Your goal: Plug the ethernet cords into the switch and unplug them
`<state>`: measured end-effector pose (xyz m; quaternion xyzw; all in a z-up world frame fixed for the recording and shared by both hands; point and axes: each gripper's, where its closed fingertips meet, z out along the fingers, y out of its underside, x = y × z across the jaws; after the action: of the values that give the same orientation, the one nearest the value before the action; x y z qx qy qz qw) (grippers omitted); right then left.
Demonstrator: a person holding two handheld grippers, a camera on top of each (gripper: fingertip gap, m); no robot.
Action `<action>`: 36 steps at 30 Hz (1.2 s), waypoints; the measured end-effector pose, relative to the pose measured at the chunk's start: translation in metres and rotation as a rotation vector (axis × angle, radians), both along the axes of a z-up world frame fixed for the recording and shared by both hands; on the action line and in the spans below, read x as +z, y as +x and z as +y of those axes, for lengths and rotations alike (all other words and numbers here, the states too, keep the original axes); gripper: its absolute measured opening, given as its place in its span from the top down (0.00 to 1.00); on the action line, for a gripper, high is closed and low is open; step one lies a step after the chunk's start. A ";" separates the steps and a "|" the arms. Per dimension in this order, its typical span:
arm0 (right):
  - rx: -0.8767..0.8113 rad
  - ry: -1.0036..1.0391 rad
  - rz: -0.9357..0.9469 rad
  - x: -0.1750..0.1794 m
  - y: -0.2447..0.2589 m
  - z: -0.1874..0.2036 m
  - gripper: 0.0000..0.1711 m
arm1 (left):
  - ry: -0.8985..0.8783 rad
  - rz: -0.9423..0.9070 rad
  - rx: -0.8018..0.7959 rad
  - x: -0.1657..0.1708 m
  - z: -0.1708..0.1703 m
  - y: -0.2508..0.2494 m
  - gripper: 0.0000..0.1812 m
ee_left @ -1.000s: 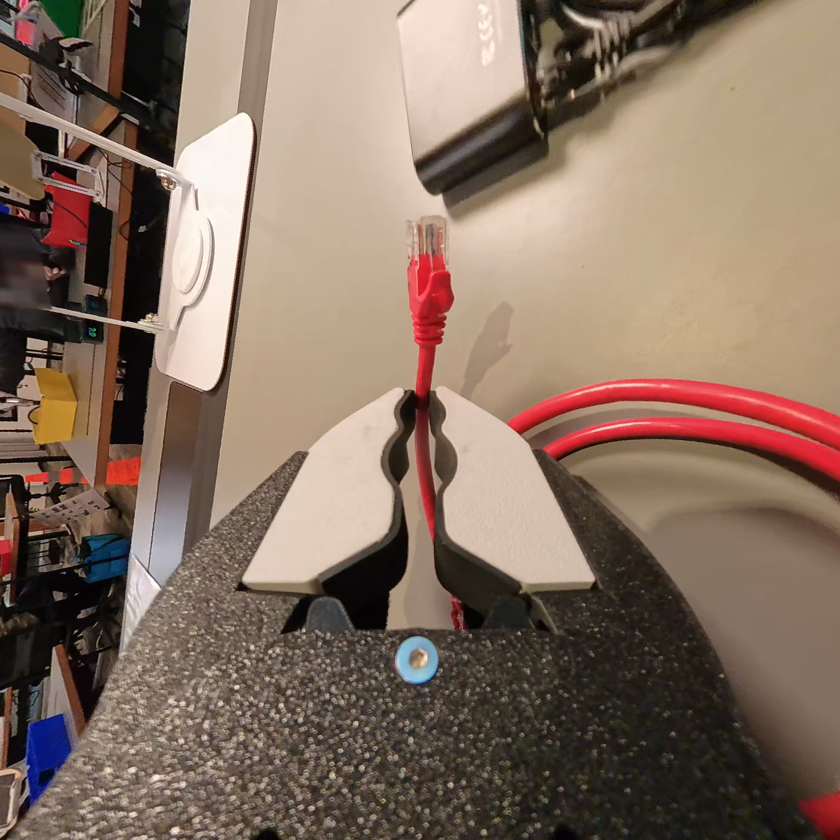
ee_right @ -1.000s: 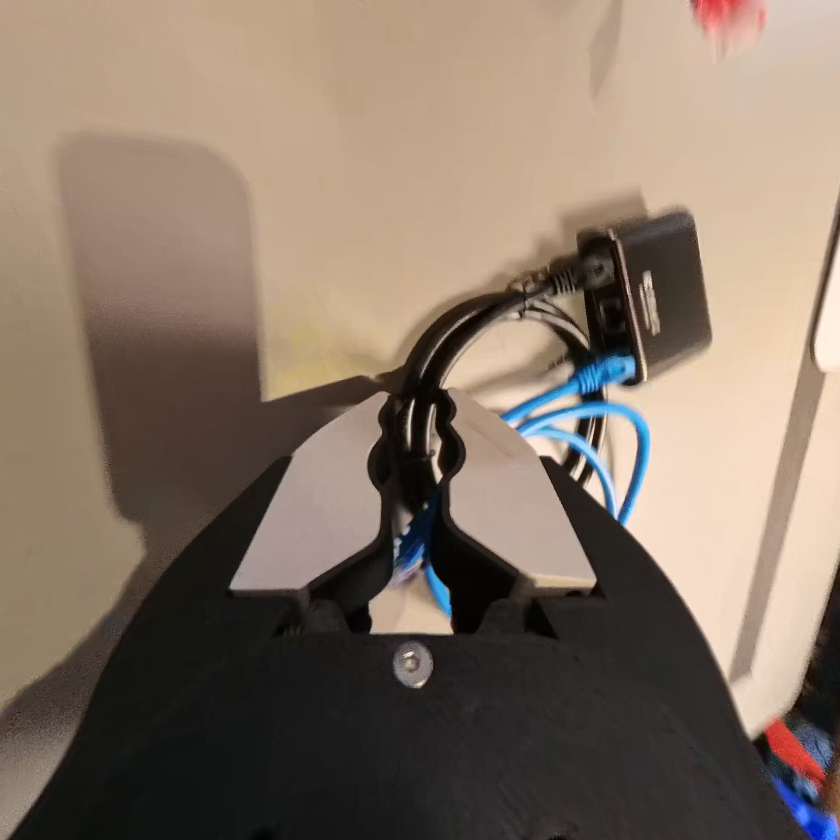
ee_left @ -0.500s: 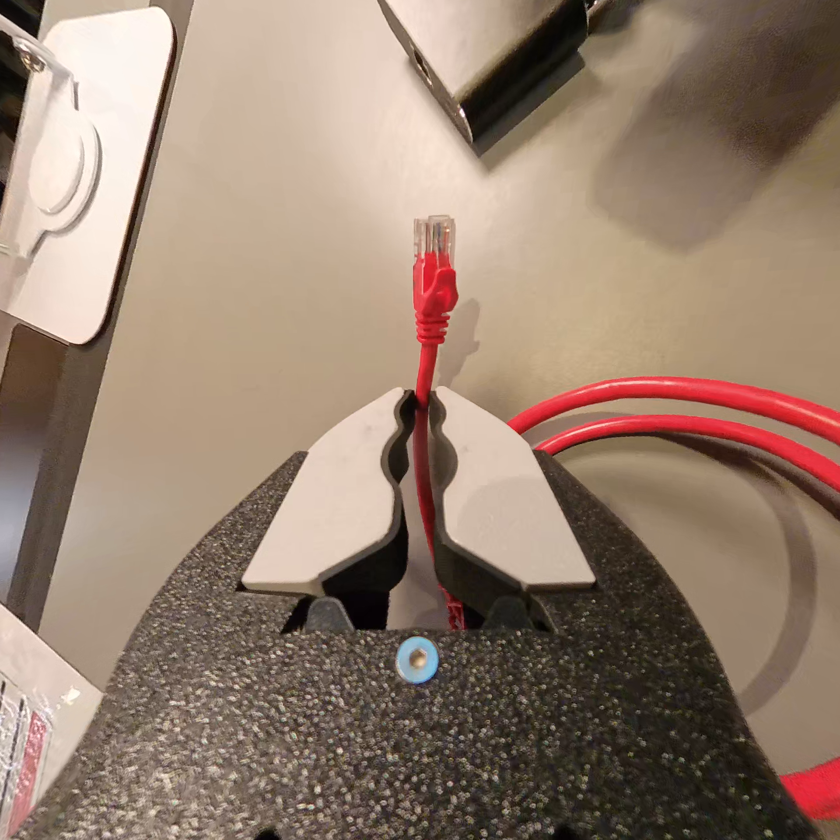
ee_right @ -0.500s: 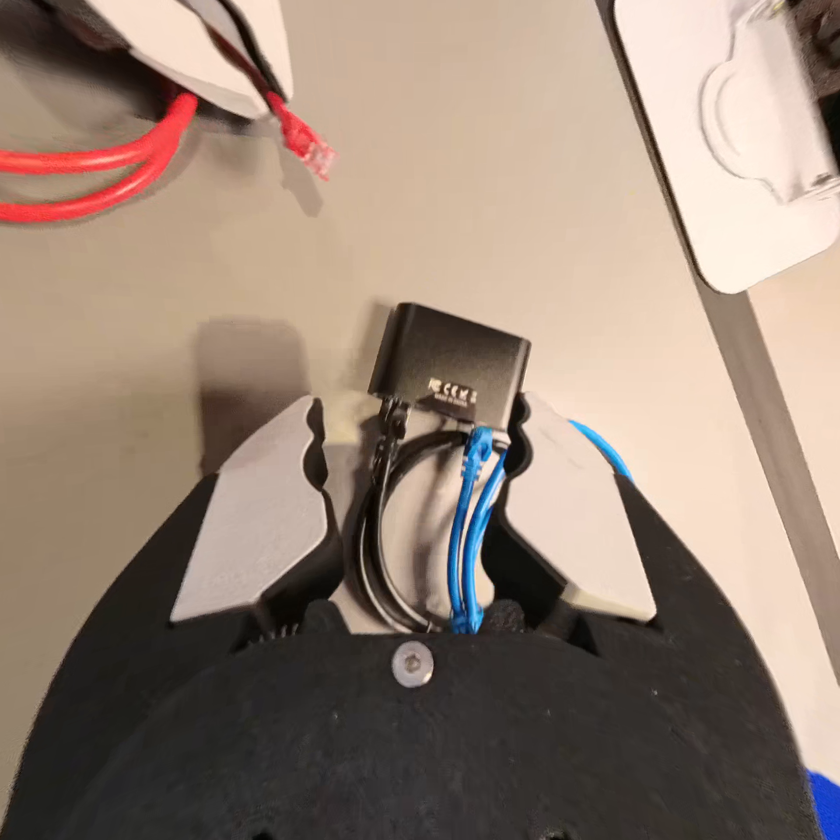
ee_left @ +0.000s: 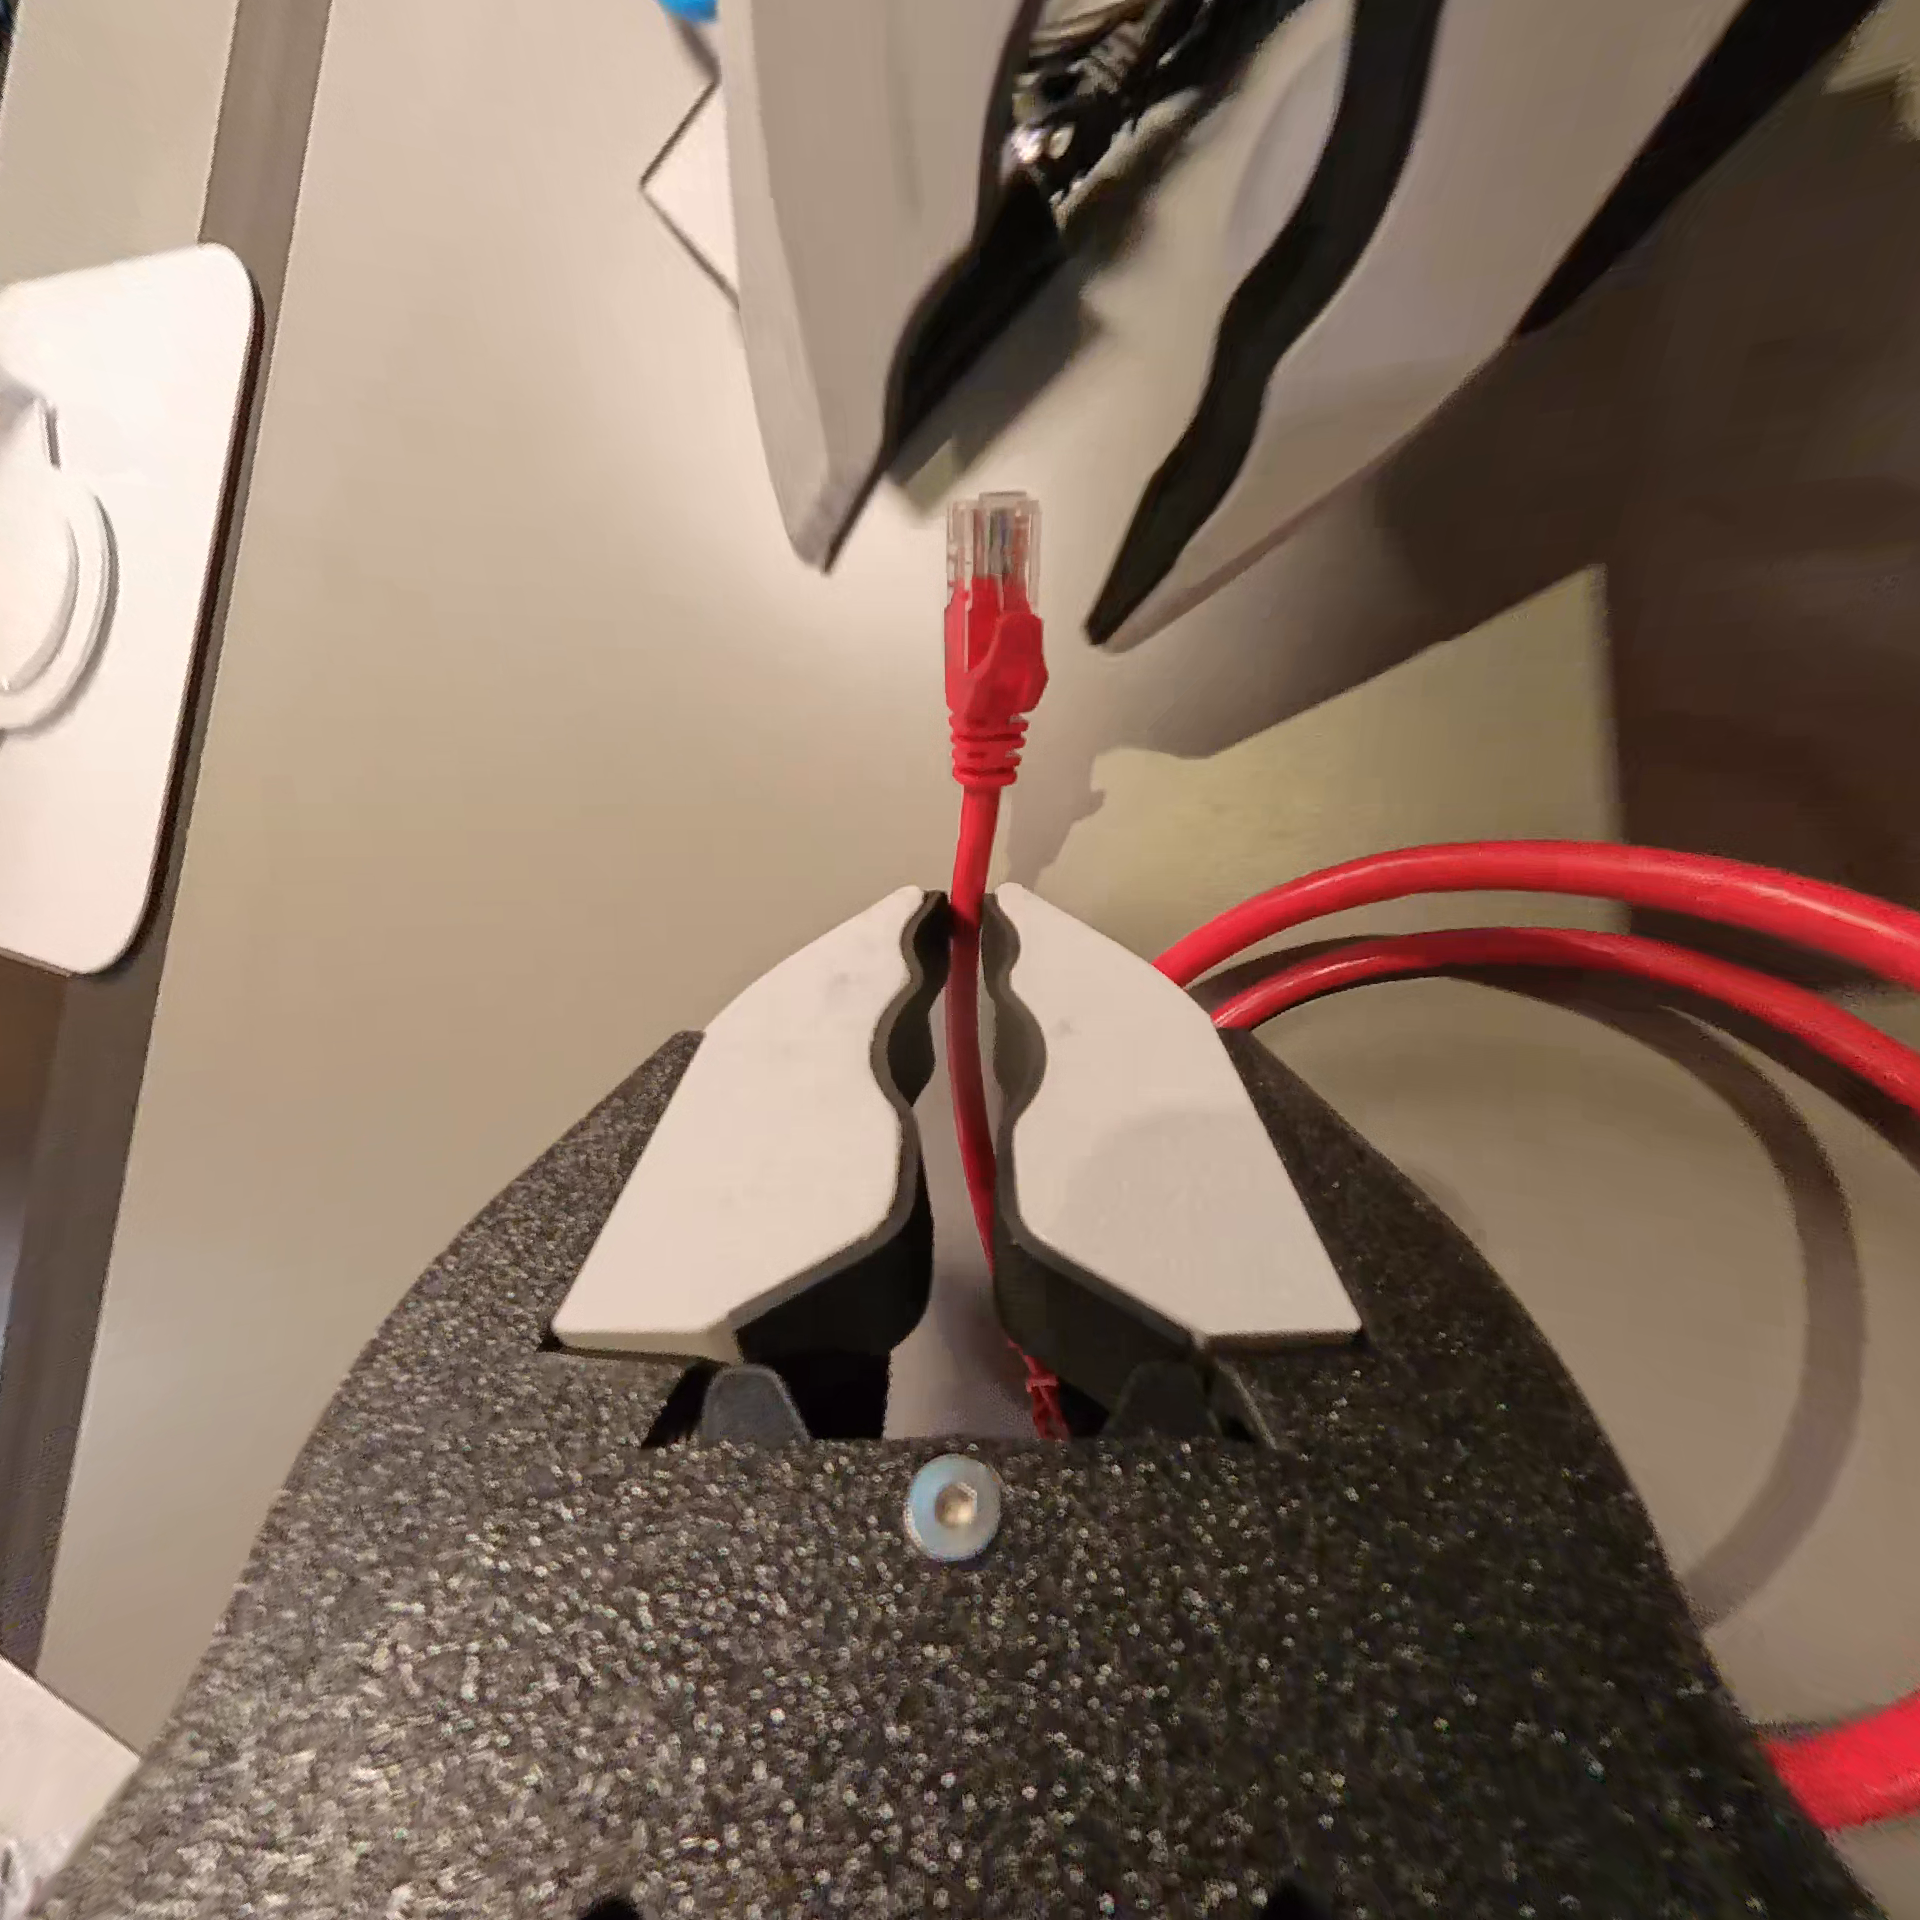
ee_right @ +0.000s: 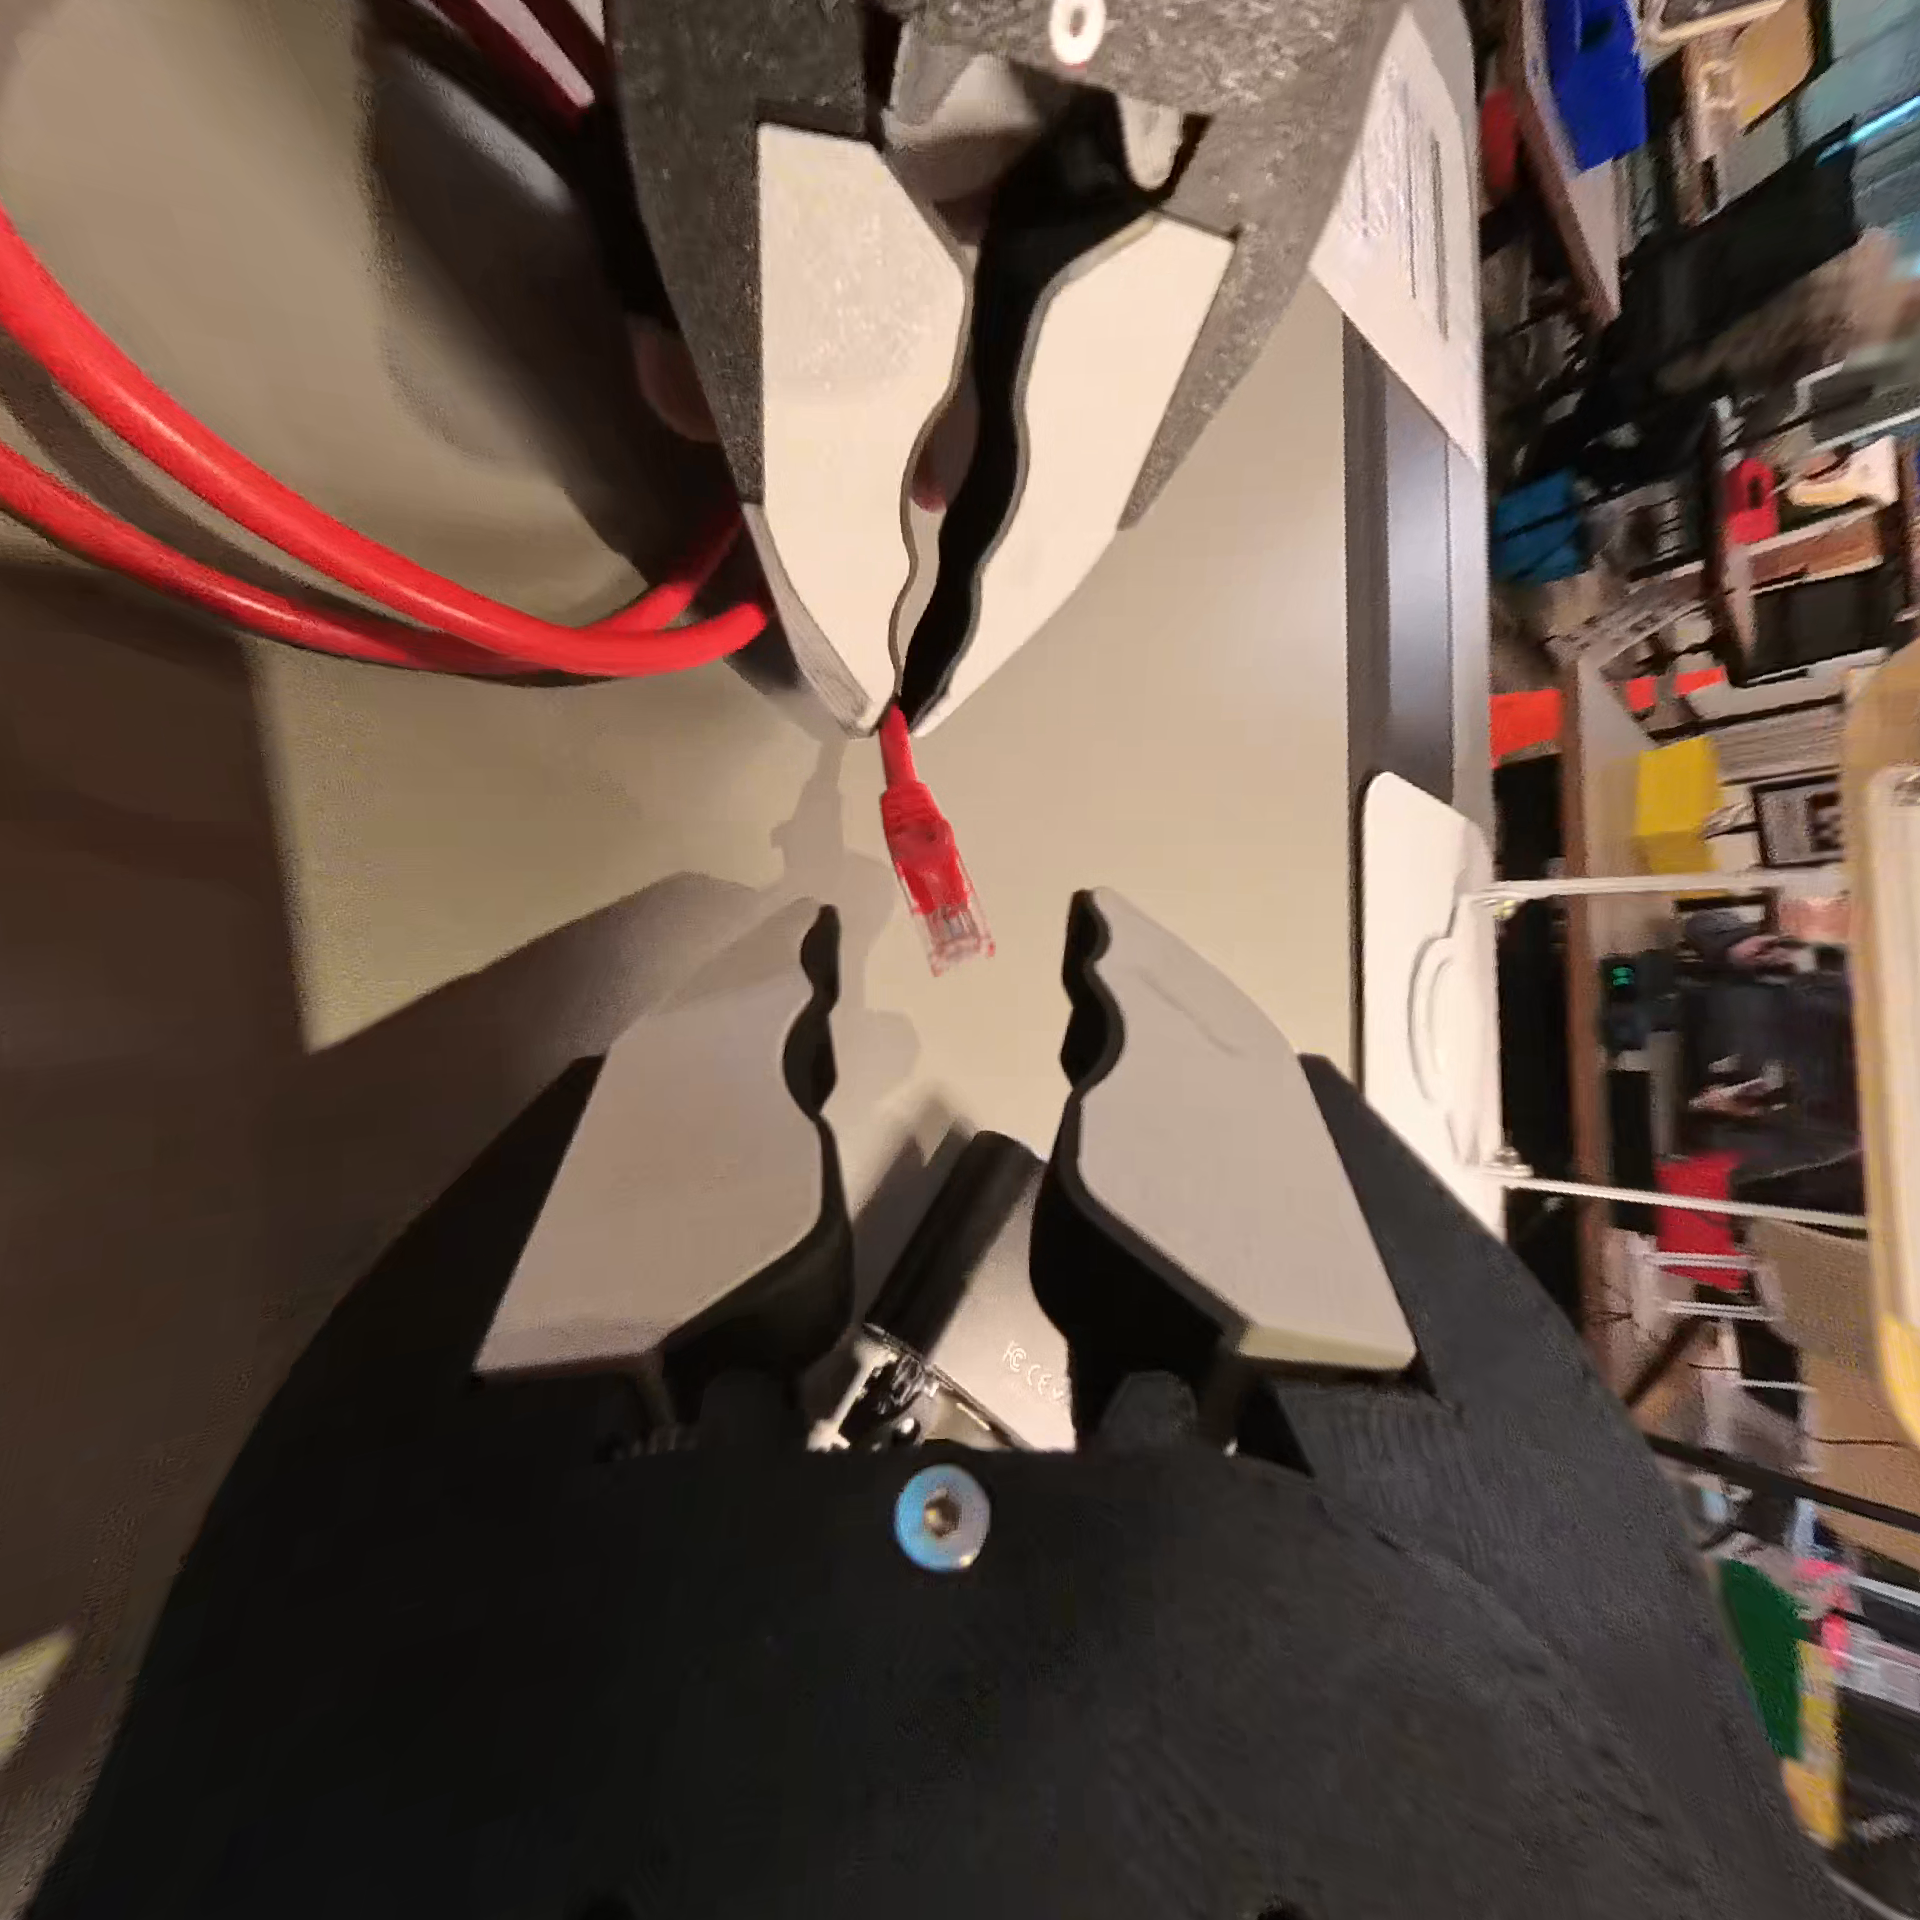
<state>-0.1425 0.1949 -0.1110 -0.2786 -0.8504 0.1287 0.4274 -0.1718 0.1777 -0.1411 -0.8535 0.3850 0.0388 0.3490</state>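
Note:
My left gripper (ee_left: 961, 914) is shut on the red ethernet cord (ee_left: 977, 1039). The cord's clear-tipped plug (ee_left: 992, 582) sticks out past the fingertips. My right gripper (ee_right: 951, 914) is open and faces the left gripper (ee_right: 899, 717) tip to tip. The red plug (ee_right: 935, 894) hangs just between its open fingertips without touching them. The black switch (ee_right: 966, 1226) lies on the table low between the right gripper's fingers. In the left wrist view the right gripper's fingers (ee_left: 821, 416) spread on both sides of the plug and hide the switch.
Loops of red cable (ee_left: 1558, 883) lie beside the left gripper, and show in the right wrist view (ee_right: 312, 540). A white pad (ee_left: 94, 603) sits at the beige table's edge, also seen in the right wrist view (ee_right: 1423, 987). Cluttered shelves (ee_right: 1714, 727) stand beyond it. There is about 5 cm between the tips of the two grippers. It is some 7 cm from my right tips to the black switch (ee_right: 966, 1226).
My right gripper let go of the black cables, opened, and swung over the switch to face the left gripper. The red plug has come between its fingertips.

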 end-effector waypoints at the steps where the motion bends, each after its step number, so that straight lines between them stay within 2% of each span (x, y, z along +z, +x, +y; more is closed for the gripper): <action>1: 0.006 0.024 0.000 -0.002 0.000 -0.001 0.79 | 0.009 0.009 -0.020 0.001 0.000 0.003 0.96; 4: 0.044 0.063 0.011 -0.006 0.002 -0.006 0.91 | 0.035 0.045 -0.069 0.002 -0.002 0.008 0.96; 7: 0.033 0.032 0.018 -0.007 0.004 -0.005 0.92 | 0.085 0.062 -0.090 0.008 0.000 0.009 0.95; 11: 0.009 -0.032 0.046 -0.005 0.006 -0.003 0.92 | 0.201 0.024 -0.140 0.029 0.003 0.019 0.85; 15: -0.018 -0.109 0.039 -0.007 0.005 -0.006 0.92 | 0.292 0.085 -0.224 0.045 0.000 0.029 0.85; 21: 0.005 -0.248 0.042 -0.002 0.003 -0.021 0.92 | 0.259 0.129 -0.274 0.032 -0.005 0.030 0.90; 28: 0.028 -0.273 0.058 -0.001 0.003 -0.024 0.93 | 0.267 0.116 -0.300 0.024 -0.003 0.036 0.89; 36: 0.023 -0.265 0.058 -0.003 0.005 -0.020 0.92 | 0.280 0.107 -0.264 0.019 0.003 0.035 0.93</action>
<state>-0.1373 0.1753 -0.1136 -0.3192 -0.8162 0.2527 0.4100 -0.1369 0.1811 -0.1217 -0.7355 0.5025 0.0912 0.4453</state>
